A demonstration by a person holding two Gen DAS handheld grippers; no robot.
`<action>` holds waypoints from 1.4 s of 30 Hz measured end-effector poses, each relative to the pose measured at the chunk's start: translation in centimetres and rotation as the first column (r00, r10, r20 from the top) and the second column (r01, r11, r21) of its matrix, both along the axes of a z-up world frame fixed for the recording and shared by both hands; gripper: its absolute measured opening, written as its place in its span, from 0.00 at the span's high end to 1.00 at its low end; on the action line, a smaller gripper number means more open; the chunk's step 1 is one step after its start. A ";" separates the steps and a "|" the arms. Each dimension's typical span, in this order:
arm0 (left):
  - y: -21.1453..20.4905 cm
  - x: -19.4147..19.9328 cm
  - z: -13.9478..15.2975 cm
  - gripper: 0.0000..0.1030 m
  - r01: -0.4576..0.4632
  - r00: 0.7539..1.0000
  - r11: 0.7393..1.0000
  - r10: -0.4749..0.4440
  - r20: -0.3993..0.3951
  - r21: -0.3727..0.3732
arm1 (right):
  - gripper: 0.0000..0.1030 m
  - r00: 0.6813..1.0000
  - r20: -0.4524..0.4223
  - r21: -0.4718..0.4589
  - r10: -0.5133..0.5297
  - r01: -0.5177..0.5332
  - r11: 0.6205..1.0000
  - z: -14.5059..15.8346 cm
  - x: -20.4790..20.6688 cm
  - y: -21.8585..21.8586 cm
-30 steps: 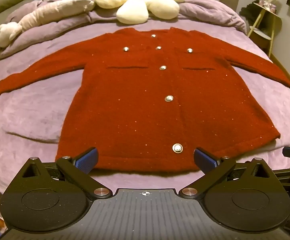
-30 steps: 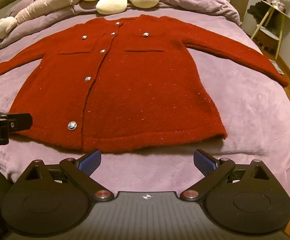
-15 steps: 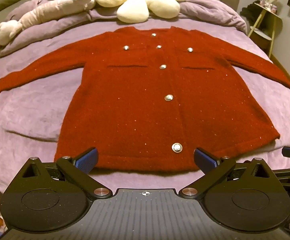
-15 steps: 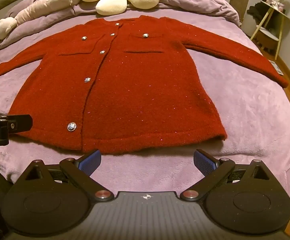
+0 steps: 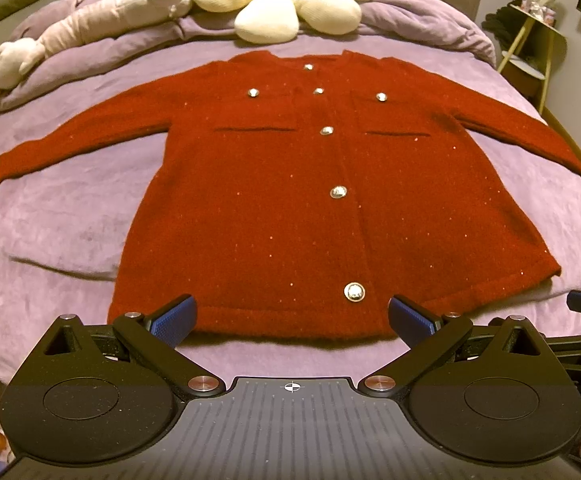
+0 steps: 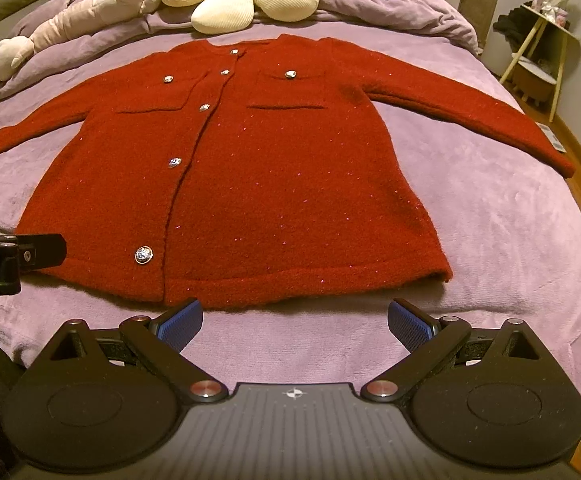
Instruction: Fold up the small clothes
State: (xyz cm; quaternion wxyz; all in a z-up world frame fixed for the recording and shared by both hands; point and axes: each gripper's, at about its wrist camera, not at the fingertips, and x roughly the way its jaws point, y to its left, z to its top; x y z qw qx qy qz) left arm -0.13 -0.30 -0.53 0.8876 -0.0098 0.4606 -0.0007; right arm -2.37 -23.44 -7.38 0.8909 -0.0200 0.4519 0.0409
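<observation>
A red knit cardigan (image 5: 290,208) with silver buttons lies flat and face up on the purple bedspread (image 5: 58,224), sleeves spread to both sides; it also shows in the right wrist view (image 6: 274,184). My left gripper (image 5: 290,318) is open and empty, hovering just before the hem near the bottom button (image 5: 354,292). My right gripper (image 6: 294,320) is open and empty, just short of the hem's right half. The left gripper's body (image 6: 18,256) shows at the left edge of the right wrist view.
A cream flower-shaped pillow (image 5: 286,4) and a pale plush toy (image 5: 90,28) lie on a bunched purple duvet (image 5: 422,16) behind the cardigan. A small side table (image 5: 530,40) stands off the bed at the right. The bed's edge runs close under both grippers.
Both views have shifted very slightly; the cardigan sits a touch higher in frame. Both grippers stay open and nothing was touched.
</observation>
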 end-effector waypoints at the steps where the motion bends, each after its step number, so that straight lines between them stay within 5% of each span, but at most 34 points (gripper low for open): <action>1: 0.0 -0.1 0.0 0.00 -0.001 1.000 1.000 0.001 -0.001 -0.001 | 0.04 1.000 0.000 0.000 0.000 0.000 1.000 0.0 0.0 0.0; 42: 0.0 0.0 -0.2 0.00 -0.014 0.999 1.000 0.014 -0.029 0.004 | 0.04 1.000 0.008 0.007 -0.004 0.004 1.000 0.0 -0.3 0.1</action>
